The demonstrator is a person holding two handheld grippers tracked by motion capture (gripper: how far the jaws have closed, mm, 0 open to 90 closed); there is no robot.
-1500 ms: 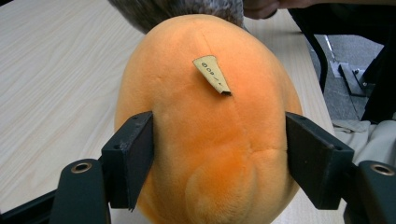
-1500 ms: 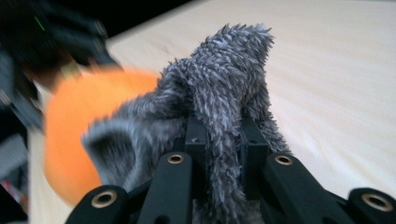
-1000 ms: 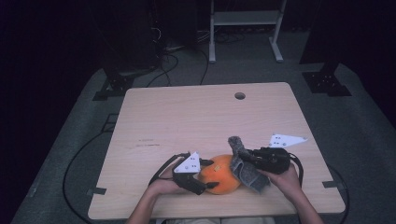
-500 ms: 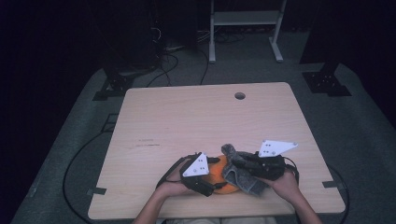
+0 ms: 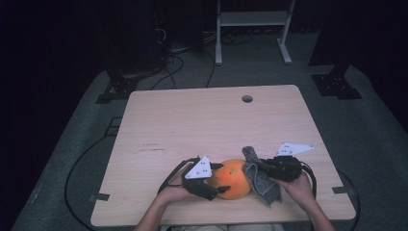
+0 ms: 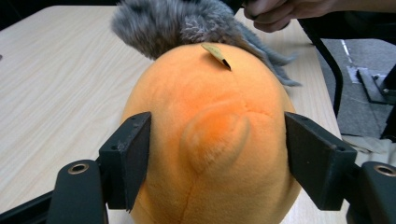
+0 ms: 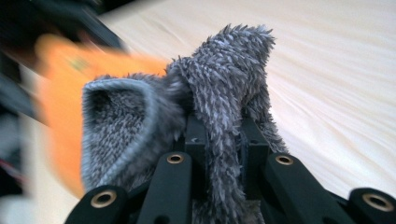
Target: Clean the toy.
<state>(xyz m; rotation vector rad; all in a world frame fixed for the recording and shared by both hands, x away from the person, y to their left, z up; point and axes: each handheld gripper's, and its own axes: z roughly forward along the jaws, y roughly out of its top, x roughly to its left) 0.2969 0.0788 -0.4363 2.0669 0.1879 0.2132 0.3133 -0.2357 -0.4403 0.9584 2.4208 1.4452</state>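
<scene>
While checking the wipe-down of the orange plush toy (image 5: pixel 235 179), logged its place: on the table (image 5: pixel 192 120), well nearer the person than the round hole (image 5: pixel 247 98) and just left of that hole's line.

Found left gripper (image 5: pixel 219 178) clamped lightly on the toy. Jaws just closed in further with the toy between them. Pads (image 6: pixel 130 154) set against both flanks in the left gripper view.

Found right gripper (image 5: pixel 257 166) pinched tight on the grey cloth (image 5: pixel 262 183), with pile bunched up between the jaws in the right gripper view. Cloth draped against the toy's far flank from the left gripper, likewise on the person's side of the hole and slightly to its right.

Risks, as judged:
- Could squirt the toy out of the light clamp if pressed hard with the cloth from one side; soft, round, little purchase.
- Could catch the small tan tag (image 6: pixel 215 53) on top in the cloth pile and tug it.
- Could trap the loose cloth tail under the toy and drag both toward the table edge.

Against the earlier frames:
- Half a second back, saw the cloth lying over the toy's top and the right gripper closer to the left one.
- Now drawn off down the flank, away from the hole.
- Left hand and toy unmoved.
</scene>
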